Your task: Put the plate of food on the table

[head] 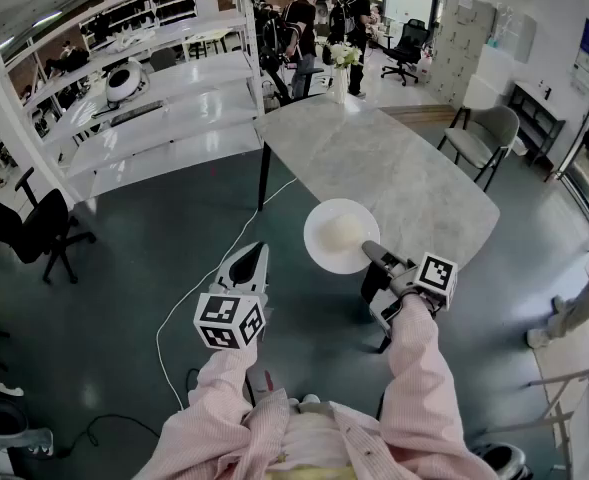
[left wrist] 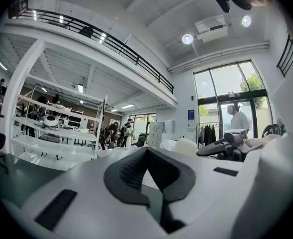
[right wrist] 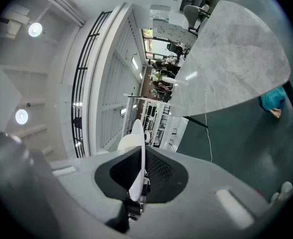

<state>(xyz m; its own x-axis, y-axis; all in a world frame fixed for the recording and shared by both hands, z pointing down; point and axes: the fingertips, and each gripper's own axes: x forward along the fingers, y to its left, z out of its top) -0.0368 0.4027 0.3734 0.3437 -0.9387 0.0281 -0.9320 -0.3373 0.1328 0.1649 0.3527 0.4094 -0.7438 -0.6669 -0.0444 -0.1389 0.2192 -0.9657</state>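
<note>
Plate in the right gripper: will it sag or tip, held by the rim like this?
The plate looks rigid, so probably no sagging. The right gripper pinches only one rim edge, so it may tilt. The rounded food could roll.

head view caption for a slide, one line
Right tool holds the plate of food at the marble table edge.

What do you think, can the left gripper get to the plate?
Probably yes. The plate hangs in the air, pinched at its rim by the right gripper. The left gripper floats beside it, jaws together, with only open space between gripper and plate.
</note>
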